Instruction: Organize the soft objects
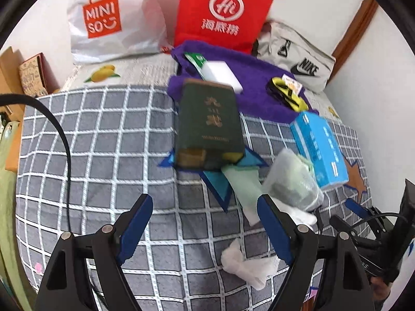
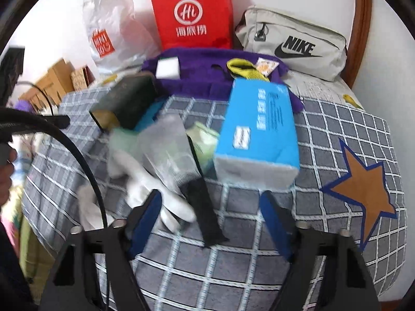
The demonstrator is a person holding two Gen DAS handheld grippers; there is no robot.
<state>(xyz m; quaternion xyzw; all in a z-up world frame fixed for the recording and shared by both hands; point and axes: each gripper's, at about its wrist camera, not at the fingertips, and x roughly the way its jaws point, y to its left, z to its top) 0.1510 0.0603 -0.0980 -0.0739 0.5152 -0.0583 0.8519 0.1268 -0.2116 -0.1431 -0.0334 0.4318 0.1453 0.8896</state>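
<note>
The purple towel (image 2: 207, 77) at twelve o'clock across the bed (image 2: 337, 134) looks light and floppy, best pinched at a loose edge. One towel, then. The clear bag (image 2: 166, 150) at the middle looks slick and crinkly; take it by a fold. One bag. The white glove (image 2: 155, 194) at seven o'clock is limp, easy by a finger; a second white piece (image 1: 246, 264) lies close by. The left gripper (image 1: 205, 223) hangs wide and empty. The right gripper (image 2: 212, 220) stands open, empty, above a black strap (image 2: 205, 212).
</note>
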